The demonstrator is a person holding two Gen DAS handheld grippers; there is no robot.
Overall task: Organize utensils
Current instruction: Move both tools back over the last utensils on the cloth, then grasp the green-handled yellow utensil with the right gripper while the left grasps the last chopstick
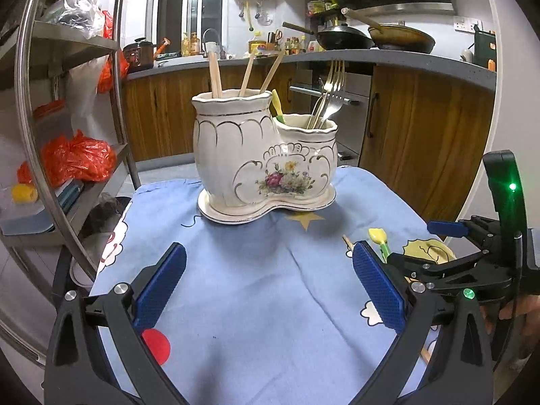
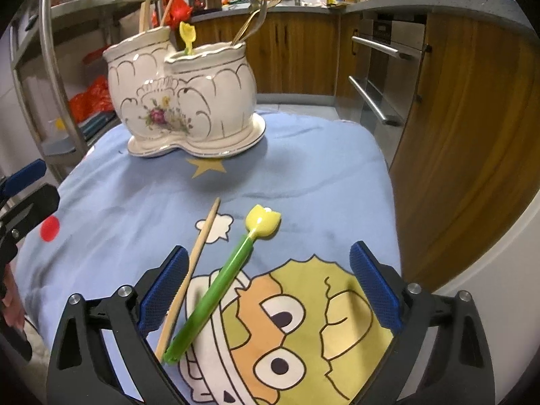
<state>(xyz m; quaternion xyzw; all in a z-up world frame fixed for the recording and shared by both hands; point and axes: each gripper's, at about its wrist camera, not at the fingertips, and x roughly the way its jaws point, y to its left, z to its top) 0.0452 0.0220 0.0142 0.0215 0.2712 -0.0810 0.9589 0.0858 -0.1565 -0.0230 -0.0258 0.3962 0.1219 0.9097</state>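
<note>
While both grippers hang spread and empty, two utensils lie loose on the blue cloth (image 2: 303,175).
Left gripper (image 1: 270,290) faces the ceramic holder (image 1: 263,155) with chopsticks (image 1: 214,74) and forks (image 1: 332,94); a chopstick (image 2: 192,270) and green tulip spoon (image 2: 222,283) lie side by side between the right gripper (image 2: 270,290) fingers, untouched.

Both wrist views low over cloth, sharing ceramic holder (image 1: 266,155) (image 2: 182,98)
</note>
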